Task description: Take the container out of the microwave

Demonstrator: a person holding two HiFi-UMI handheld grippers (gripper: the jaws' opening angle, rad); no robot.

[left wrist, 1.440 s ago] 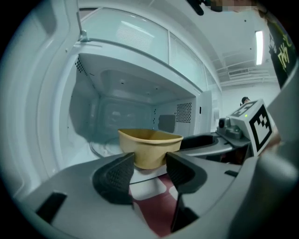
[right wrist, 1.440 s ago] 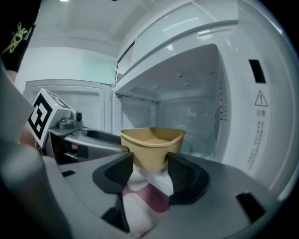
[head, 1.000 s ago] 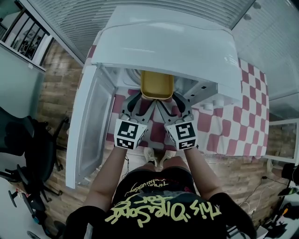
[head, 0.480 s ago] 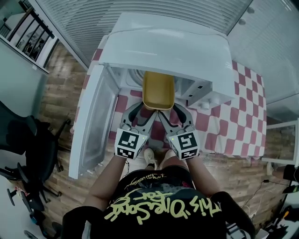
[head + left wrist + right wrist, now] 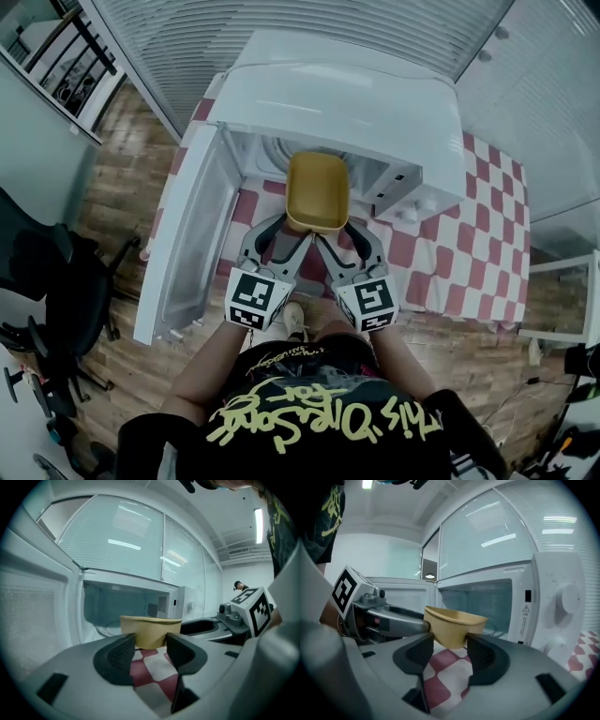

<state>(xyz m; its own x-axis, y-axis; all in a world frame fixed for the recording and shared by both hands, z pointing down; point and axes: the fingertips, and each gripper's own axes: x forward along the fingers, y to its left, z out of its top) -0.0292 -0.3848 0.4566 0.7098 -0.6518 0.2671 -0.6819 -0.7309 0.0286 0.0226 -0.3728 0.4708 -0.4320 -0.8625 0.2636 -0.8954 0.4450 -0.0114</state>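
The yellow container (image 5: 317, 192) hangs in the air at the mouth of the microwave (image 5: 347, 103), its far end just under the oven's front edge and its near end over the checked cloth (image 5: 469, 244). The left gripper (image 5: 289, 228) and the right gripper (image 5: 339, 228) each clamp that near end, side by side, and both sets of jaws press on its walls. That is where I would expect trouble. All the support sits at one end, so the free end could dip and the tub could pivot or slide out of the pads. If one hand pulls faster than the other, the thin wall could twist and one grip could pop off. If the hands rise too early, the far rim might catch the top of the opening. Whether anything is inside I cannot tell, but a tilt would spill it. The open door (image 5: 183, 244) stands out to the left, close to that elbow, and a knock there could jolt the load. By my count there are one container, one microwave with one door, two dials (image 5: 568, 597) on its panel, two grippers, one checked cloth and one dark office chair (image 5: 47, 281) off to the side.
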